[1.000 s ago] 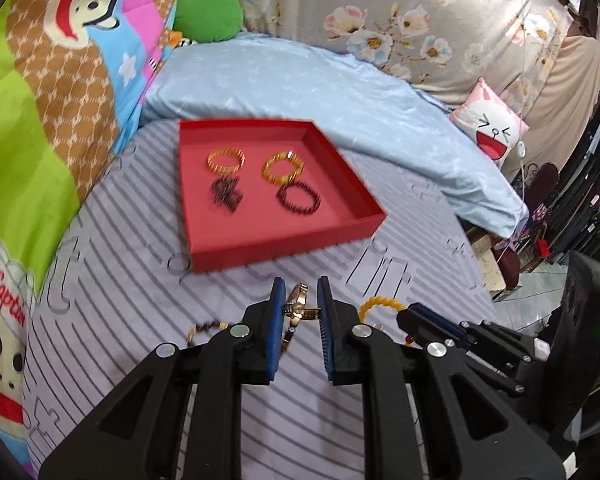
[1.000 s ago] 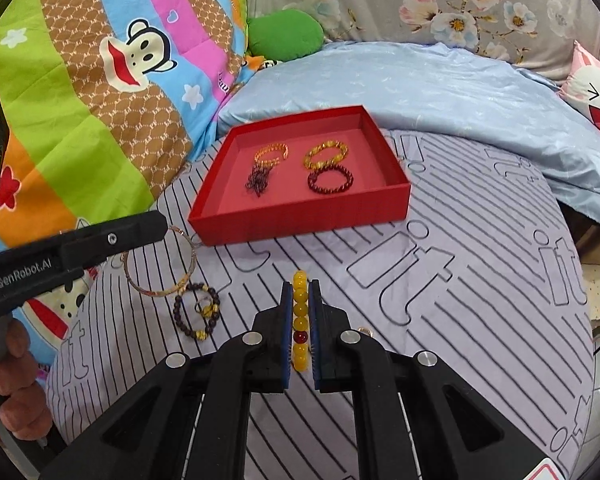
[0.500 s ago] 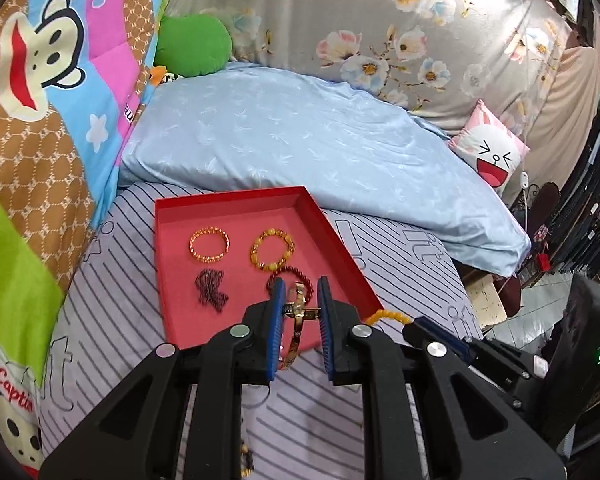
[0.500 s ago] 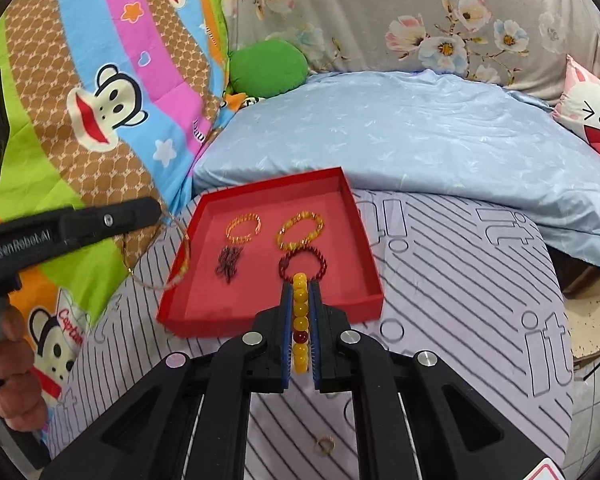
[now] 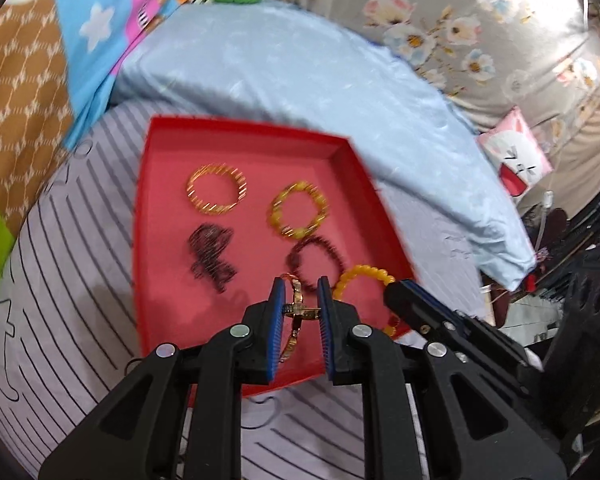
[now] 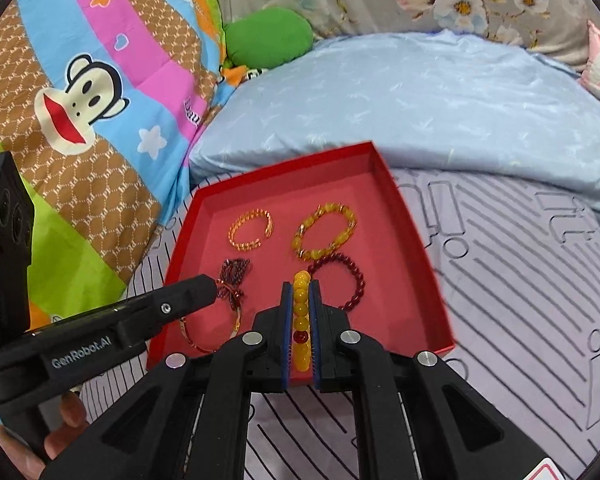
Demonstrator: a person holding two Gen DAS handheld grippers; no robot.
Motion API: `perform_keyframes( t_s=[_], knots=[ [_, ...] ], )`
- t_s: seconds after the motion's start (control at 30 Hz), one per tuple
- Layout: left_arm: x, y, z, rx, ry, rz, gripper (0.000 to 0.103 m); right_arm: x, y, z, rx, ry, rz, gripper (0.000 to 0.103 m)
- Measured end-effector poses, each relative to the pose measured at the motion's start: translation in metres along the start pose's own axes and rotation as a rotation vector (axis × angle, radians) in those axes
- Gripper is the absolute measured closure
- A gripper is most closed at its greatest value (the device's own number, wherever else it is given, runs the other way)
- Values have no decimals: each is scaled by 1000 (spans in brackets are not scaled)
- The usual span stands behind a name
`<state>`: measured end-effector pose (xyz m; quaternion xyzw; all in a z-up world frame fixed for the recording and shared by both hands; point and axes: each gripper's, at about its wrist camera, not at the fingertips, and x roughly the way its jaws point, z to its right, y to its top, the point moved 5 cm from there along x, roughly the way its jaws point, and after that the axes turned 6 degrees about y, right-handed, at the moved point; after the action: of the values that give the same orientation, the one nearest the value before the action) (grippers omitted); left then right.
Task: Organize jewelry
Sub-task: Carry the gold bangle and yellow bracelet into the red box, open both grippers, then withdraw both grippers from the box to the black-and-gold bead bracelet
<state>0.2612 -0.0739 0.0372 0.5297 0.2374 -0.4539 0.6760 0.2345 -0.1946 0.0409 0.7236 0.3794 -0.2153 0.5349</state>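
A red tray (image 6: pixel 284 169) lies on the striped bed sheet. It holds a gold twisted bangle (image 6: pixel 252 232), a yellow bead bracelet (image 6: pixel 324 236), a dark red bead bracelet (image 6: pixel 340 280) and a dark cord piece (image 6: pixel 234 276). My right gripper (image 6: pixel 301 286) is shut on a yellow bead bracelet with one red bead (image 6: pixel 301 308), over the tray's near middle. My left gripper (image 5: pixel 300 286) is shut on a thin gold bangle (image 5: pixel 296 300), which hangs over the tray's near edge. In the right wrist view the left gripper (image 6: pixel 208 292) reaches in from the left, with the bangle (image 6: pixel 236 320) dangling below it.
A light blue quilt (image 6: pixel 420 100) bulges just behind the tray. A green plush (image 6: pixel 268 36) and a monkey-print blanket (image 6: pixel 80 92) rise at the back left. Striped sheet (image 6: pixel 520 280) spreads to the right. A person's hand (image 6: pixel 64 420) grips the left tool.
Both grippers have moved forward from the bare sheet to above the tray's near part, each still holding its bracelet. The tray now looks larger and closer.
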Motion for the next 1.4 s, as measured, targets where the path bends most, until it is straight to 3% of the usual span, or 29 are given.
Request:
perform_keyframes(
  t_s=[0.17, 0.33, 0.47, 0.73, 1.0, 1.4],
  knots=[
    [17, -11, -23, 12, 136, -16, 87, 17, -12, 0, -35, -44, -35, 96],
    [18, -10, -36, 50, 254, 16, 87, 23, -11, 9, -33, -70, -37, 95],
    [17, -8, -40, 63, 309, 34, 78, 19, -5, 13, -36, -93, -8, 76],
    [11, -2, -18, 113, 280, 70, 61, -1, 1, 17, -10, -88, 40, 71],
    [-13, -7, -15, 112, 307, 123, 60, -28, -16, 13, -43, -125, 60, 68],
    [-53, -43, -40, 64, 333, 137, 60, -53, -55, 3, -30, -96, 48, 68]
  ],
)
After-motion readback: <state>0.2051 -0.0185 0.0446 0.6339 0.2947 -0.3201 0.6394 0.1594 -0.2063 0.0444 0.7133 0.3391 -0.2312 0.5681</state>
